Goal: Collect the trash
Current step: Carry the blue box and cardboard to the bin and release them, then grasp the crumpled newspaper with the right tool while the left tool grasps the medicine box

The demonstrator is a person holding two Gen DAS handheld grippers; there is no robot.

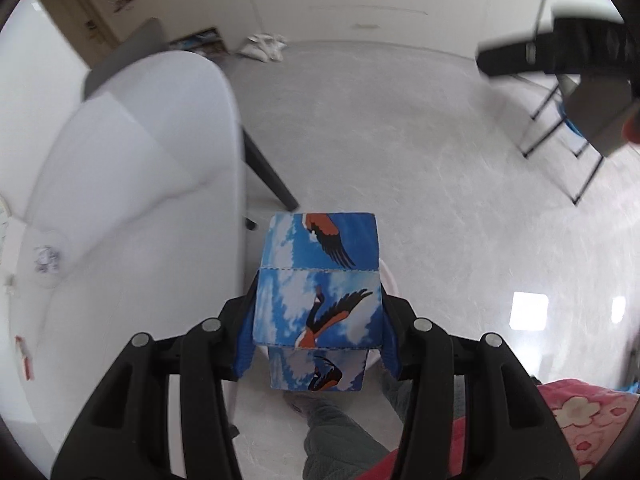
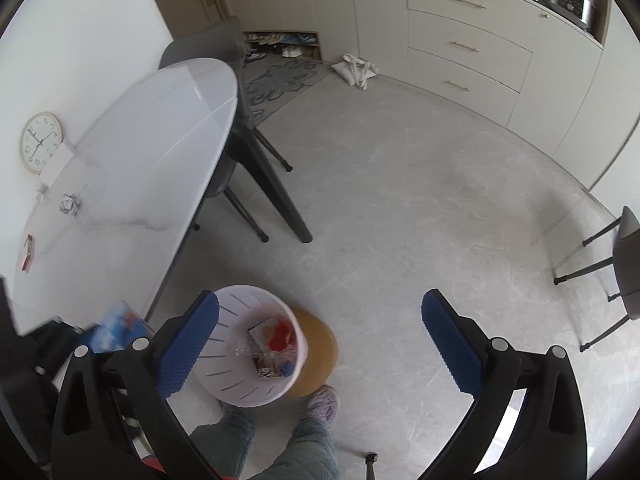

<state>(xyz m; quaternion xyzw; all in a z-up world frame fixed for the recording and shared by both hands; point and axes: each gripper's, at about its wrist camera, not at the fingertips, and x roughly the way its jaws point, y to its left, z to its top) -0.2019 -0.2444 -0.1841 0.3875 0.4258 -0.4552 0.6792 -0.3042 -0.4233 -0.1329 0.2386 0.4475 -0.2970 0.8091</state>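
My left gripper [image 1: 318, 320] is shut on a blue carton [image 1: 318, 280] printed with clouds and birds, held in the air above the floor beside the white table [image 1: 132, 184]. The carton also shows blurred at the lower left of the right wrist view [image 2: 116, 330]. My right gripper [image 2: 320, 344] is open and empty above a white trash bin [image 2: 236, 384] that holds wrappers and scraps. A crumpled paper ball [image 2: 70, 204] and a small red packet [image 2: 28, 258] lie on the table [image 2: 160, 152]; both also show in the left wrist view, the ball [image 1: 46, 258] and the packet [image 1: 25, 356].
The bin's brown lid [image 2: 318, 356] lies on the floor beside it. My feet [image 2: 322, 402] stand by the bin. Dark chairs [image 2: 208, 46] stand at the table and one at the right [image 2: 624, 264]. A clock [image 2: 40, 142] leans on the wall. Cabinets [image 2: 468, 44] line the back.
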